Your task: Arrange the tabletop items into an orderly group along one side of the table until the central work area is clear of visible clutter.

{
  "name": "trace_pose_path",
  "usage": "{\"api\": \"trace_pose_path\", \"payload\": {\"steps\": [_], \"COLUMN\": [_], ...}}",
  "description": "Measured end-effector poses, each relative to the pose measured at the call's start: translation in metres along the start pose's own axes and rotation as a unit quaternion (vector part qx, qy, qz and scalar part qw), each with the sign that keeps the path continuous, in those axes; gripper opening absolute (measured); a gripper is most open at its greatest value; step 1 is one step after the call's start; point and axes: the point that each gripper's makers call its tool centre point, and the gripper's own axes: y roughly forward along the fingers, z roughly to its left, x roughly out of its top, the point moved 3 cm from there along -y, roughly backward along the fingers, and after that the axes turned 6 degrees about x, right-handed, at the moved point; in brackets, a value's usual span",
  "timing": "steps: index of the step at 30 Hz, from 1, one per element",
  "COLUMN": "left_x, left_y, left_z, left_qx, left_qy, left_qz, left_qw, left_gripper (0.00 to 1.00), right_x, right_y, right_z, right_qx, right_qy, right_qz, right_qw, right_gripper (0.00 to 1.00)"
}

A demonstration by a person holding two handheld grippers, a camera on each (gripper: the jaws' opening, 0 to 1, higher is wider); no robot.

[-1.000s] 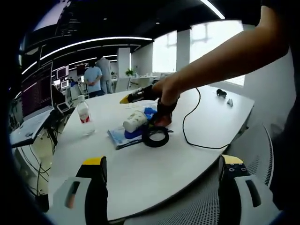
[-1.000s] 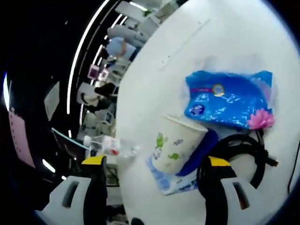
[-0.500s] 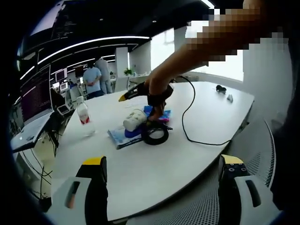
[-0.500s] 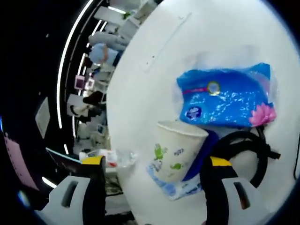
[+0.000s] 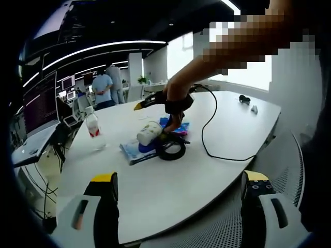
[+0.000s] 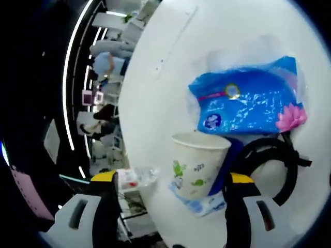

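— Moved since a second ago? 
— Right claw [image 6: 168,188] has edged closer to the white paper cup with green prints [image 6: 198,163]; its jaws are spread, cup between them, untouched.
— And farther off?
— Left claw [image 5: 178,199] gapes, holding nothing, above the white surface [image 5: 170,181]; black cable coil [image 5: 170,150] and blue plastic packet [image 6: 248,106] lie mid-surface.

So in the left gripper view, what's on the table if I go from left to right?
Water bottle → paper cup → coiled black cable → long loose black cord → small dark things near the table's far right edge.
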Motion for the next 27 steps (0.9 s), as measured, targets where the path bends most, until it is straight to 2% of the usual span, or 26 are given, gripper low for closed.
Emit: {"api": "trace_pose_path", "payload": {"steps": [3,6,9,14,18,23,27], "left_x": [0.0,0.001,0.0,0.0,0.0,0.0,0.0], "left_y": [0.0,0.0,0.0,0.0,0.0,0.0,0.0], "left_z": [0.0,0.001,0.001,0.001,0.001,0.0,0.0], "left_qx": [0.0,0.001,0.001,0.001,0.0,-0.001,0.0], "left_qy": [-0.001,-0.003,-0.002,-0.004,-0.004,-0.003,-0.004], "left_qz": [0.0,-0.003,-0.001,-0.003,-0.002,-0.001,-0.002], "left_qw": [1.0,1.0,1.0,1.0,1.0,1.0,1.0], "left_gripper": [0.99,0.99,0.99,0.99,0.99,0.99,0.99], "right_x": [0.0,-0.002,0.004,-0.001,-0.006,-0.008,-0.01], "right_y": [0.001,-0.002,0.002,0.001,-0.002,-0.001,0.0], "right_z": [0.002,0.007,0.007,0.008,0.007,0.009,0.015], "right_qx": [0.005,0.001,0.006,0.001,0.013,0.013,0.013], "right_qy": [0.021,-0.006,0.015,-0.007,0.009,0.011,0.0], "right_qz": [-0.003,0.013,0.0,0.02,0.017,0.01,0.02], "right_qw": [0.9998,0.9999,0.9999,0.9998,0.9997,0.9998,0.9997], "right_gripper": [0.83,0.83,0.83,0.83,0.82,0.83,0.83]}}
